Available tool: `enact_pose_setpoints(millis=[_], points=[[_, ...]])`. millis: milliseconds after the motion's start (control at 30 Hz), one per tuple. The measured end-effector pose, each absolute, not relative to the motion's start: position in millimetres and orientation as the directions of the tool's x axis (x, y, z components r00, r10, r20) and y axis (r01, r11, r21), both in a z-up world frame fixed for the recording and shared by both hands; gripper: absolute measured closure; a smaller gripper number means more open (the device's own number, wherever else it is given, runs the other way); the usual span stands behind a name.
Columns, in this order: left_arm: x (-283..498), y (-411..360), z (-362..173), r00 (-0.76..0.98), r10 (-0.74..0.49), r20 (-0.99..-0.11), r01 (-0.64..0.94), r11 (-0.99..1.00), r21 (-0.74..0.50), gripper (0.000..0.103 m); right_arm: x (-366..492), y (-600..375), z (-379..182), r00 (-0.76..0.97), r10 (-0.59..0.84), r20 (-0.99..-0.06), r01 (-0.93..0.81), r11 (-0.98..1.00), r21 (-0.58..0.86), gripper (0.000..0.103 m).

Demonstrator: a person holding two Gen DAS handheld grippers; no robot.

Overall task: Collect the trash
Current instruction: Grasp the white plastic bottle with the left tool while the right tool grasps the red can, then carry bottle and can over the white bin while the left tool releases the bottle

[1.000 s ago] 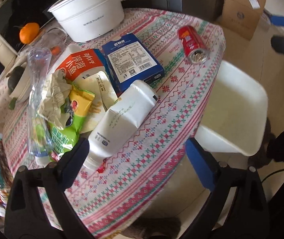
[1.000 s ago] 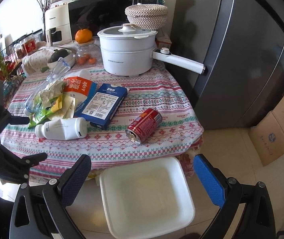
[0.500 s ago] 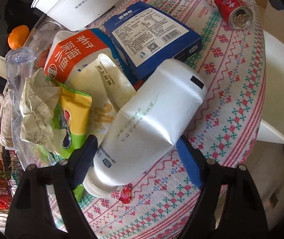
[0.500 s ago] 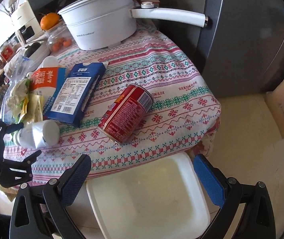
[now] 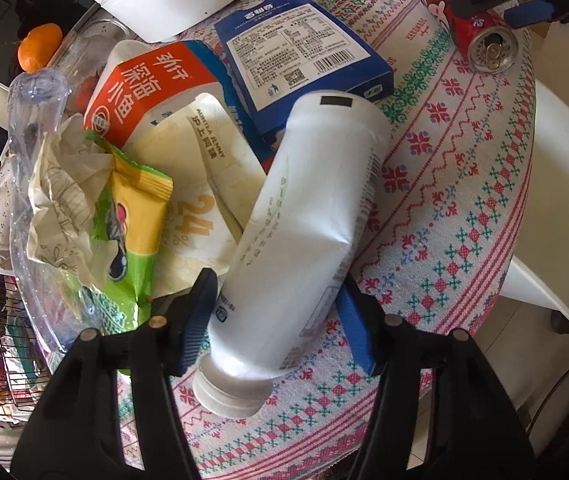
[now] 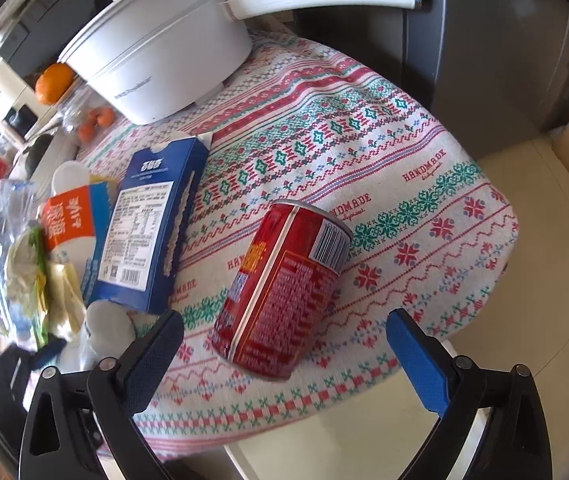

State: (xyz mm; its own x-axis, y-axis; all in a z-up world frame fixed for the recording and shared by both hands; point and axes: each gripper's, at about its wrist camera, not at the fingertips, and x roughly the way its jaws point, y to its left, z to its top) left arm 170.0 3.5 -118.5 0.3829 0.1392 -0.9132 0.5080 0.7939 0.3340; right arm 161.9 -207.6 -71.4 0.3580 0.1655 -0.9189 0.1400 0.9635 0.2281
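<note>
A white plastic bottle [image 5: 304,232] lies on the patterned tablecloth [image 5: 464,208]. My left gripper [image 5: 280,312] is closed on its lower body near the cap, both pads touching it. A red can [image 6: 284,288] lies on its side near the table edge; my right gripper [image 6: 284,344] is open, its fingers either side of the can's near end without touching. The can also shows in the left wrist view [image 5: 472,28]. A blue box [image 5: 304,48], an orange-and-white carton [image 5: 148,92], a green snack wrapper [image 5: 128,232] and crumpled paper [image 5: 64,184] lie beside the bottle.
A white pot [image 6: 164,56] with a long handle stands at the back of the table. A white bin [image 5: 556,208] sits below the table edge. A clear crushed bottle [image 5: 28,160] and an orange [image 5: 38,46] are at the left. A grey fridge [image 6: 504,40] stands behind.
My left gripper moved in and closed onto the white bottle. My right gripper moved down and forward until its open fingers flank the red can.
</note>
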Motion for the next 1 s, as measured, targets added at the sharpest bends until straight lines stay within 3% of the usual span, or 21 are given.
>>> enact_pose_setpoints(millis=[367,667,1000], points=[[125,3,-119,0.374,0.106,-0.921,0.519,0.8,0.303,0.052,175,-207,-91,0.324,0.226,-0.919,0.178,0.939,0.294,0.046],[105,0,-110,0.349,0.054,-0.936,0.512,0.825,0.238,0.058,174,-199,-91,0.307,0.265,-0.914,0.164,0.932,0.325,0.048],[110,31,-100,0.224,-0.11,-0.968,0.365,0.931,-0.021,0.059,152,-196,-70,0.31,0.303,-0.901,0.105,0.931,0.35,0.049]])
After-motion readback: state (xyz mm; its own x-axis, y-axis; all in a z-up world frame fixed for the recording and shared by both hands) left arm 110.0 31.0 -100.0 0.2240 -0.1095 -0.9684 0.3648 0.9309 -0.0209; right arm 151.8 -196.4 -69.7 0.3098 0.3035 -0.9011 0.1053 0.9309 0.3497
